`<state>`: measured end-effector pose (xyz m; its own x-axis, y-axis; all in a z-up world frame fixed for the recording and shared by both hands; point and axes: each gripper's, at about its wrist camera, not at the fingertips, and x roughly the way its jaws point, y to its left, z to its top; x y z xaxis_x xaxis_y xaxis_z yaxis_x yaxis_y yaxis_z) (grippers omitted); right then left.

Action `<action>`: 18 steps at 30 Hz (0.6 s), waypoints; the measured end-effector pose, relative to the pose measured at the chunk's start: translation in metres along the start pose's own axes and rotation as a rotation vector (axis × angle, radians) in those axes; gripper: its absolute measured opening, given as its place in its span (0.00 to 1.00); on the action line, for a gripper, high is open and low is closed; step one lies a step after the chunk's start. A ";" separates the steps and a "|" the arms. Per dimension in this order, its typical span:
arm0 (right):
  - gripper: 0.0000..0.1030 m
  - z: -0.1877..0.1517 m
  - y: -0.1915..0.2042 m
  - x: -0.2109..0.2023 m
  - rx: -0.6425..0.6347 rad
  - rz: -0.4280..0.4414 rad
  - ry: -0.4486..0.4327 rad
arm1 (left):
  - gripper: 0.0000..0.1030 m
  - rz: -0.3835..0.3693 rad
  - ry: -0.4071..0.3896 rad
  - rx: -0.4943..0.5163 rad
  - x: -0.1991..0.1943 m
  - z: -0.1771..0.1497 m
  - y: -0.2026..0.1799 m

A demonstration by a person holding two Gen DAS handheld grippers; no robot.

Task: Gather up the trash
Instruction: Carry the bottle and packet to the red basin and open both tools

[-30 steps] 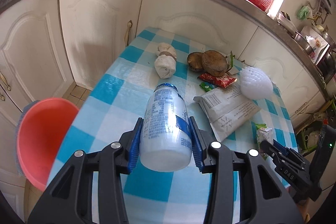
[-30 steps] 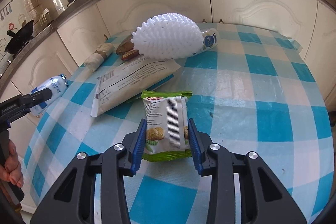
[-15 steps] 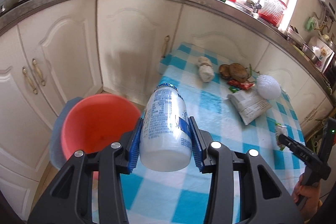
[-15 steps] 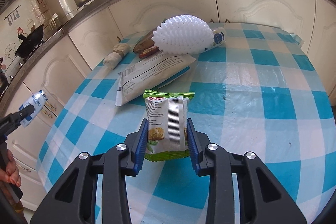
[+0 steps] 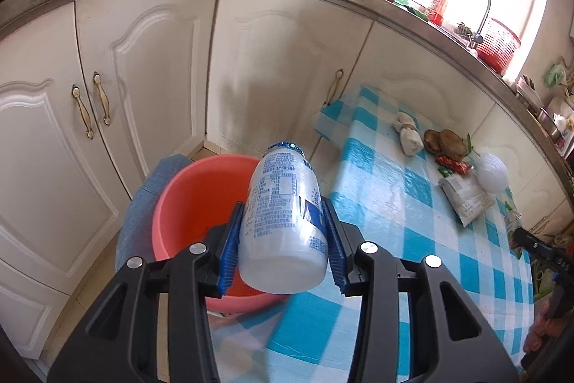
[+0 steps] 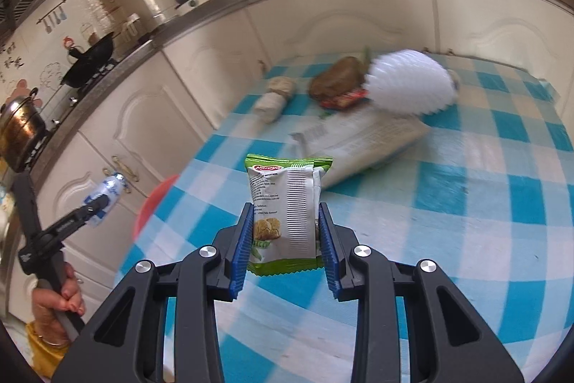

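My left gripper [image 5: 283,221] is shut on a white plastic bottle [image 5: 283,214] with blue print, held over the near rim of a red basin [image 5: 193,196] on the floor left of the table. In the right wrist view the same bottle [image 6: 104,194] shows small at the far left in that gripper, above a red sliver of the basin [image 6: 154,203]. My right gripper [image 6: 283,225] is shut on a green and white snack packet [image 6: 287,203], lifted off the blue checked tablecloth [image 6: 466,239].
On the table lie a white paper bag [image 5: 464,194], a white spiky foam net [image 5: 493,171], brown husks [image 5: 446,144], a red wrapper [image 5: 453,164] and a rolled pale bundle [image 5: 407,131]. White cabinets [image 5: 143,78] and a counter with kettle and pans surround it. A hand [image 6: 53,307] grips the left tool.
My left gripper carried the bottle leftwards off the table to above the red basin. My right gripper closed on the snack packet and raised it off the cloth.
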<state>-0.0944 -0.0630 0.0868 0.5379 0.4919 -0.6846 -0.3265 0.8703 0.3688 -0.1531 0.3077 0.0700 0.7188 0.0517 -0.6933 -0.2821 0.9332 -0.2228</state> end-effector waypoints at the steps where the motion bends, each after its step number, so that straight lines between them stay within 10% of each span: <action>1: 0.35 0.005 0.008 0.003 -0.009 0.020 0.006 | 0.42 0.009 -0.003 -0.002 0.002 0.002 0.004; 18: 0.35 0.050 0.150 0.132 -0.159 0.304 0.261 | 0.42 0.033 0.111 -0.114 0.067 0.018 0.056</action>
<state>-0.0336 0.1340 0.0831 0.1907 0.6845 -0.7037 -0.5661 0.6623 0.4908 -0.1096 0.3696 0.0235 0.6351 0.0360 -0.7716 -0.3793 0.8847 -0.2710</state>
